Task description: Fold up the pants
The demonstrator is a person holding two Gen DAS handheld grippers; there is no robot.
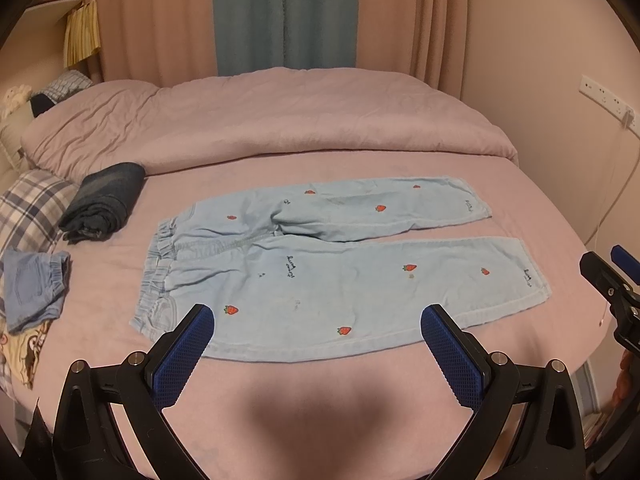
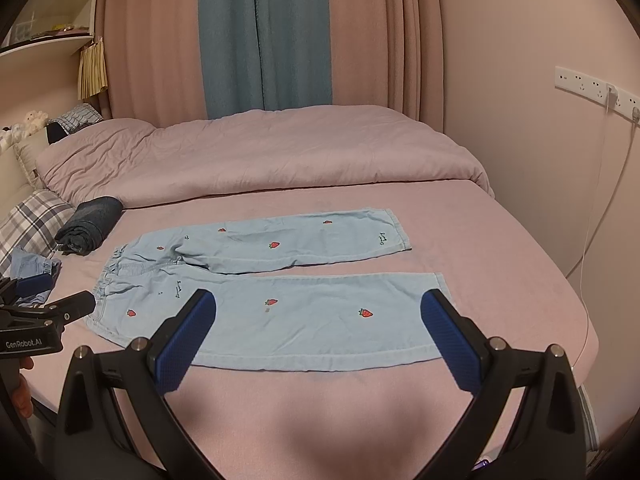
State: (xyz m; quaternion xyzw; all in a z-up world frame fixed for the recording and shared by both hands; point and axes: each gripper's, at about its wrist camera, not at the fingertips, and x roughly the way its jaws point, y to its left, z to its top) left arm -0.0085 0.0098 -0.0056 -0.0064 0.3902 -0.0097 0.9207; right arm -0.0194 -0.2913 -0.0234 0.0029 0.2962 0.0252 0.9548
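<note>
Light blue pants [image 1: 320,280] with red strawberry prints lie flat on the pink bed, waistband to the left, both legs spread apart toward the right. The right wrist view shows the same pants [image 2: 280,300]. My left gripper [image 1: 318,316] hovers open over the near edge of the near leg, close to the waistband side, nothing between its blue pads. Over the near leg's cuff end, my right gripper [image 2: 320,302] is likewise open and holds nothing. The right gripper [image 1: 612,276] also shows at the right edge of the left wrist view, and the left gripper [image 2: 44,312] at the left edge of the right wrist view.
A folded dark denim garment [image 1: 104,202] and a small light-blue folded garment [image 1: 34,288] lie at the left by a plaid pillow [image 1: 28,208]. A bunched pink duvet [image 1: 260,124] fills the back. The bed's right edge [image 1: 576,240] meets a wall with sockets and a cable.
</note>
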